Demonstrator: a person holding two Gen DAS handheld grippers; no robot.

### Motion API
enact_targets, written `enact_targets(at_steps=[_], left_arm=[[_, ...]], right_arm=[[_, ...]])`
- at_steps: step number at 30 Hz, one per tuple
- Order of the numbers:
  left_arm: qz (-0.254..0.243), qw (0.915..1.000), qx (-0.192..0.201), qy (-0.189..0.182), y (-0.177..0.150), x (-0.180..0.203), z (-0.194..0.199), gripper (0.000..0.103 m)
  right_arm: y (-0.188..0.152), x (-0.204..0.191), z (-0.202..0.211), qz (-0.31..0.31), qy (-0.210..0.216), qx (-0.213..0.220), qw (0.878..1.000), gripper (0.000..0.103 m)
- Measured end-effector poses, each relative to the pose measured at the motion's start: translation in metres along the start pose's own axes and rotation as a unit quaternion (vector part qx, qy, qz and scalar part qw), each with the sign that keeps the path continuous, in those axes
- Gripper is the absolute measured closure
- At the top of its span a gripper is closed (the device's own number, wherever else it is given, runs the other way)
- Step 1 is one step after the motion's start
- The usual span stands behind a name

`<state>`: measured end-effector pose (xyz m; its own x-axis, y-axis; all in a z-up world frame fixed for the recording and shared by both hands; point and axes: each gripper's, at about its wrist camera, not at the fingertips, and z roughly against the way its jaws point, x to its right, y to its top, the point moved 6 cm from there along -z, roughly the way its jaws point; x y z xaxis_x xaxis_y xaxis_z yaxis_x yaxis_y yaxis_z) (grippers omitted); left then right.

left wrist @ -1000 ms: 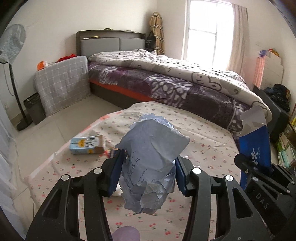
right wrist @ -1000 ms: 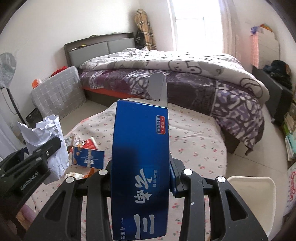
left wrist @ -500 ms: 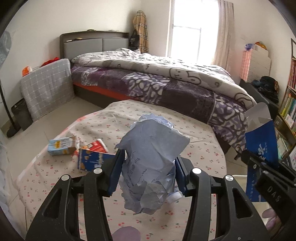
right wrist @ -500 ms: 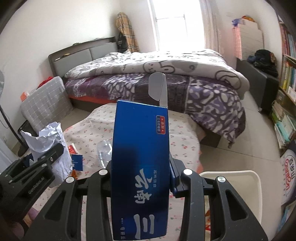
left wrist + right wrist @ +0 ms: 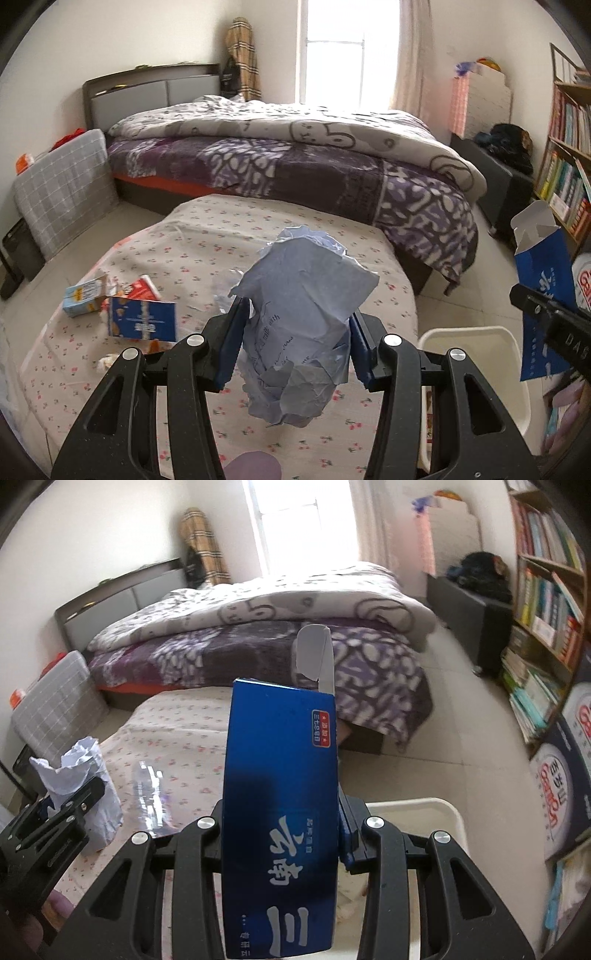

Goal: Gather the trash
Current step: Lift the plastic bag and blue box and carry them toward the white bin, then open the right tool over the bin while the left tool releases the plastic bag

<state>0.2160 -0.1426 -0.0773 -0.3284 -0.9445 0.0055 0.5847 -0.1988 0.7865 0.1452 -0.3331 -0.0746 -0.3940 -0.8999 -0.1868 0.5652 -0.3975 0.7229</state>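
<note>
Tools: two; the left tool (image 5: 295, 343) and the right tool (image 5: 280, 834), both raised above the counter's near edge.
Left tool: its blue pads are clamped on one crumpled ball of pale blue paper (image 5: 303, 325), which bulges above and below the fingers.
Right tool: clamped on one tall blue carton (image 5: 282, 812) held upright, with its white top flap open.
Loose trash on the counter: three cartons at the left side, namely a small light-blue carton (image 5: 81, 297), a red-and-white carton (image 5: 142, 290) just beside it, and a blue snack box (image 5: 142, 319) in front of them; small crumpled scraps (image 5: 110, 362) lie near the blue box; one piece of clear plastic (image 5: 153, 794) lies between the two tools.
Bin: one white bin (image 5: 476, 365) on the floor at the right, just beside the counter's edge; in the right wrist view its rim (image 5: 447, 816) shows behind the blue carton.
Counter: one counter (image 5: 207, 240) under a cream cloth printed with small cherries.
Room: one bed (image 5: 295, 162) with a purple and white patterned quilt behind the counter, a bright window (image 5: 332, 51) above it, a grey checked cover (image 5: 62, 184) at the far left, a bookshelf (image 5: 543, 602) packed with books at the far right, pale tiled floor (image 5: 461, 723).
</note>
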Motion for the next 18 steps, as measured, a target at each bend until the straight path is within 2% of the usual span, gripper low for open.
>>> enact_targets(at_steps=[11, 14, 18], left_arm=[[-0.038, 0.9983, -0.006, -0.044, -0.007, 0.070, -0.003, 0.055], [-0.046, 0.9973, -0.009, -0.056, -0.009, 0.087, -0.003, 0.055], [-0.048, 0.9954, -0.022, -0.080, -0.013, 0.108, -0.006, 0.055]], right_arm=[[0.005, 0.058, 0.014, -0.038, -0.049, 0.015, 0.998, 0.061], [0.006, 0.075, 0.020, -0.056, -0.076, 0.026, 0.995, 0.030], [0.008, 0.097, 0.028, -0.079, -0.093, 0.034, 0.992, 0.023]])
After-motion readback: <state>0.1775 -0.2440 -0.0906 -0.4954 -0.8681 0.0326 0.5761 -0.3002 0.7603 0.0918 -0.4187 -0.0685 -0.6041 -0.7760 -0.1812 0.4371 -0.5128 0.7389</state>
